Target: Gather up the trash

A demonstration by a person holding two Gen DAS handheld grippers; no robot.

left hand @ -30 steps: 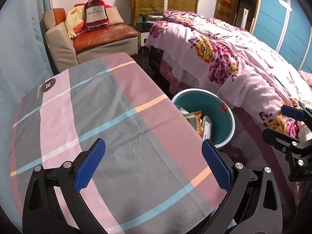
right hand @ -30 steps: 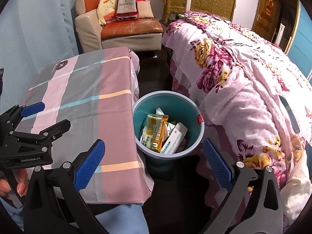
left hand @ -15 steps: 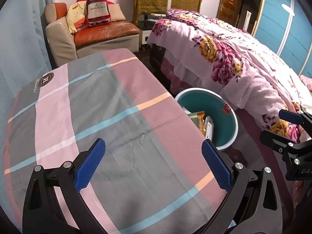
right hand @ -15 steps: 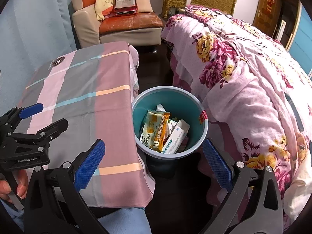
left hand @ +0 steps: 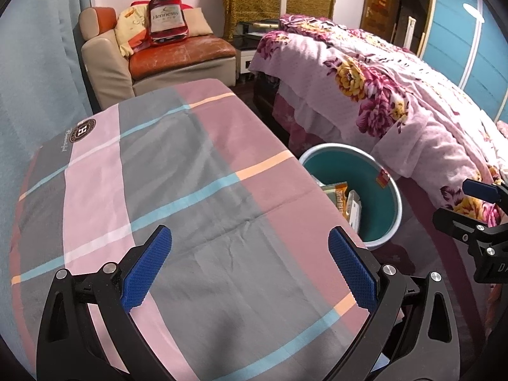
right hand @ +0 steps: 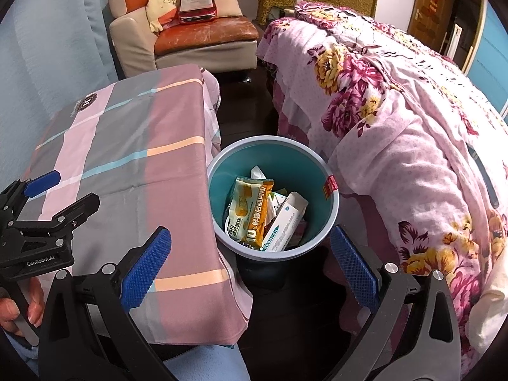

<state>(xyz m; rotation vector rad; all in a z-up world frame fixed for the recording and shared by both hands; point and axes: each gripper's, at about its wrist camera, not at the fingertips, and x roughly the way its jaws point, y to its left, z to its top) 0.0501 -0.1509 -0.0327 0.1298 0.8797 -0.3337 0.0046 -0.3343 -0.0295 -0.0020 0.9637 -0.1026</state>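
Observation:
A teal bin [right hand: 330, 209] stands on the floor between the table and the bed; it also shows in the left wrist view as the bin [left hand: 385, 203]. Inside lie an orange snack packet [right hand: 250, 209], a white tube box [right hand: 285, 222] and other wrappers. My right gripper [right hand: 250, 254] hangs open just in front of and above the bin, nothing between its blue pads. My left gripper [left hand: 250, 263] is open over the table's striped cloth [left hand: 177, 171], also empty. Each gripper appears at the edge of the other's view.
A bed with a floral pink cover [right hand: 397, 101] runs along the right, close to the bin. An armchair [left hand: 165, 60] with a red bag stands behind the table. A blue curtain [left hand: 35, 73] fills the left. A hand [right hand: 19, 304] holds the left gripper's handle.
Both cameras have drifted slightly back and up, so the table and bin sit a little lower and farther off. Both grippers stay open and empty; the trash in the bin has not moved.

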